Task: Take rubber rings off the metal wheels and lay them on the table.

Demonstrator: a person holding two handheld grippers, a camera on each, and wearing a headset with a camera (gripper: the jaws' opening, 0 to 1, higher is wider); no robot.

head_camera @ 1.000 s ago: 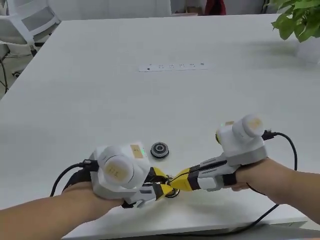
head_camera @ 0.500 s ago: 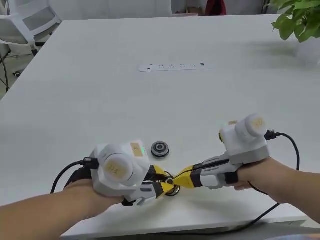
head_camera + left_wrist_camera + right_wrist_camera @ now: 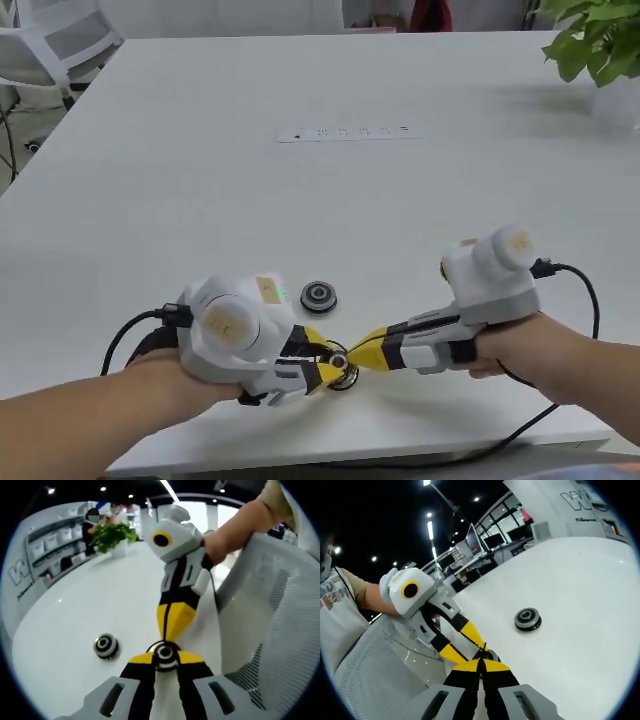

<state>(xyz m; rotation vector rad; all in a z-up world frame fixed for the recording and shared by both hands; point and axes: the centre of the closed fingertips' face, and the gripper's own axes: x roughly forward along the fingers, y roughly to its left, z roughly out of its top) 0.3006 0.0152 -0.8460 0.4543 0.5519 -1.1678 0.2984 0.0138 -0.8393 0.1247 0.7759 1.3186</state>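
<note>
The hard metal wheel (image 3: 165, 653) is being clamped by the left gripper (image 3: 165, 658). The right gripper's (image 3: 480, 663) jaws are being squeezed together at the wheel's edge, where the rubber ring (image 3: 165, 666), probably soft and stretchy, is best pinched.

The head view looks forward and down from above the near edge of the table (image 3: 200, 180), taking in the whole top out to the plant (image 3: 590, 45) at the far right. The left gripper view sits low over the table and faces along the left tool (image 3: 165, 656) straight at the right tool (image 3: 170, 632), very close, with the plant behind. The right gripper view faces the opposite way along its own jaws, close on the left tool, with a mesh chair (image 3: 375, 670) behind. All three share the wheel (image 3: 341, 372) gripped in the left tool's jaws and the loose wheel (image 3: 319, 296) nearby.
</note>
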